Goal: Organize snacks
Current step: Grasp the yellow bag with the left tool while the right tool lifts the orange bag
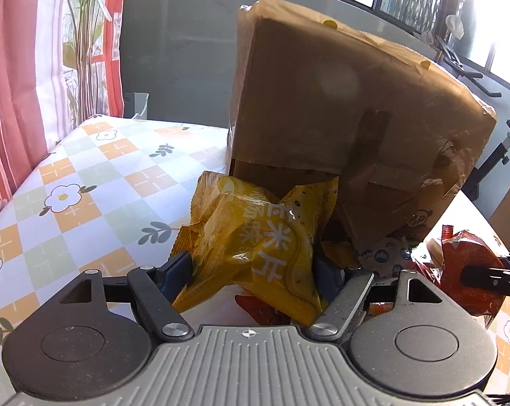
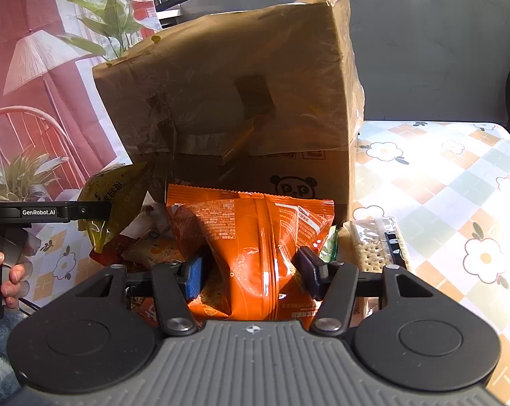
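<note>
Tablecloth (image 1: pixel 86 182) bare beside box (image 1: pixel 339 101); both bags gripped

The left tool (image 1: pixel 255 270) has its two fingers closed against a yellow snack bag (image 1: pixel 251 240), blue pads pressing both sides. The right tool (image 2: pixel 255 270) likewise pinches an orange snack bag (image 2: pixel 255 237) between its pads. A bare hand (image 2: pixel 4 270) grips the left tool's handle, fingers curled around it.

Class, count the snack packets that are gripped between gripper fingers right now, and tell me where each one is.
2. The yellow packet is in the left gripper; the orange packet is in the right gripper, both before the cardboard box.
</note>
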